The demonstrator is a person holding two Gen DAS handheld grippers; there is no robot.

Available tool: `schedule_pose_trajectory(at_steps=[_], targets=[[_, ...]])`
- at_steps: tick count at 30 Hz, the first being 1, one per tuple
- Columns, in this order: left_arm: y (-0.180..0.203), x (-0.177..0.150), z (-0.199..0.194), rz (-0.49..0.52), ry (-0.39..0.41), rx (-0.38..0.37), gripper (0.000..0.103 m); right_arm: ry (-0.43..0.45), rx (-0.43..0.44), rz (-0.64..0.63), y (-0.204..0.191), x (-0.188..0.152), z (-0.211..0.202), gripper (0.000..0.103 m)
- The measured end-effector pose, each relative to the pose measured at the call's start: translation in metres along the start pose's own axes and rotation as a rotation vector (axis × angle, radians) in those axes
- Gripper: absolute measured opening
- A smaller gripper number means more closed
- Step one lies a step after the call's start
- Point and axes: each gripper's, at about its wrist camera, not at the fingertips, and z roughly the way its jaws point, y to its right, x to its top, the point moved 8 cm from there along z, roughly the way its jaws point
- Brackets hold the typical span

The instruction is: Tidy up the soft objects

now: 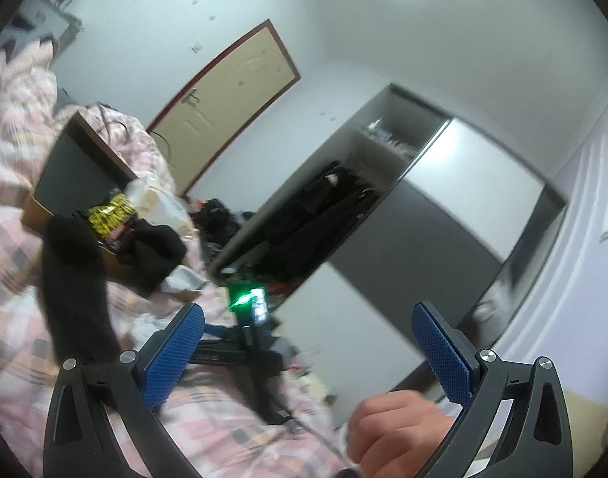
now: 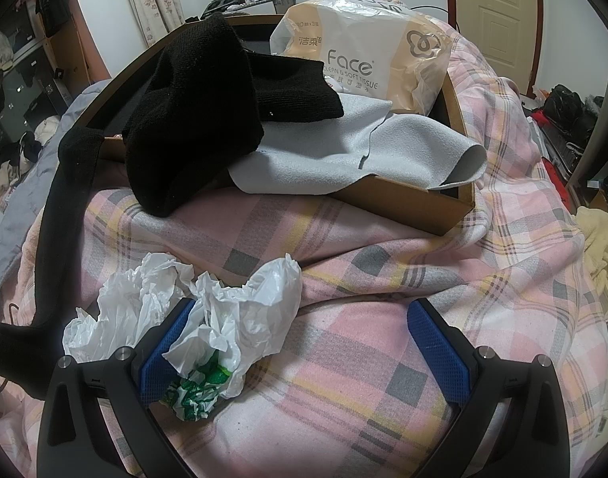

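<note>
Right gripper [image 2: 300,342] sits low over the plaid blanket [image 2: 344,378], jaws apart, nothing clamped. Crumpled white bag [image 2: 208,318] lies on the blanket right at its left finger, partly draped over the pad, green print showing at the bottom; most of it lies inside the gap, toward the left finger. Cardboard box [image 2: 423,203] is further back on the bed, already holding the tissue pack [image 2: 367,40], a grey cloth [image 2: 344,147] hanging over the near wall, and a black knit [image 2: 200,103] spilling over the front edge. A long black sock [image 2: 53,239] trails from the box's left corner down the blanket, mostly outside. Left gripper [image 1: 308,342] is raised and tilted, pointing at the wardrobe [image 1: 383,219] and door, jaws wide, empty; a bare hand [image 1: 399,430] shows below it. That view is motion-blurred. My read: bag pickup is the step in hand, box is the target. Next move likely calls for closing on the bulk of the bag, not a loose flap, then lifting it clear of the blanket. After that the sock and overhanging knit still look like they need tucking in.
</note>
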Motion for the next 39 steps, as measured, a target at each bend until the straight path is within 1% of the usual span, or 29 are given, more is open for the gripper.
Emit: schedule_pose_trajectory(at_steps=[2,3,7,10,11,13,18,19,22,29,39], targets=[[0.001,-0.004,0.004,0.052,-0.018,0.070,0.103,0.000,0.000,0.000,0.000,0.000,0.000,0.103],[0.002,-0.006,0.005,0.074,-0.028,0.086,0.103,0.000,0.000,0.000,0.000,0.000,0.000,0.103],[0.007,-0.014,0.010,0.125,-0.051,0.108,0.103,0.000,0.000,0.000,0.000,0.000,0.000,0.103],[0.010,-0.014,0.010,0.150,-0.051,0.120,0.103,0.000,0.000,0.000,0.000,0.000,0.000,0.103],[0.009,-0.015,0.010,0.150,-0.055,0.118,0.103,0.000,0.000,0.000,0.000,0.000,0.000,0.103],[0.008,-0.015,0.011,0.121,-0.064,0.087,0.103,0.000,0.000,0.000,-0.001,-0.001,0.000,0.103],[-0.003,-0.009,0.009,-0.060,-0.061,-0.048,0.103,0.000,0.000,0.000,0.000,-0.001,0.000,0.103],[-0.004,-0.009,0.009,-0.074,-0.059,-0.054,0.103,0.000,0.000,-0.001,-0.001,-0.001,0.000,0.103],[-0.008,-0.004,0.005,-0.074,-0.035,-0.038,0.103,0.000,0.000,0.000,0.001,0.000,0.000,0.103],[-0.003,0.000,0.000,-0.060,-0.016,-0.059,0.103,0.000,0.000,0.000,-0.001,-0.001,0.000,0.103],[0.000,-0.002,0.002,-0.007,-0.015,-0.004,0.103,0.000,0.000,-0.001,-0.001,-0.002,0.000,0.103]])
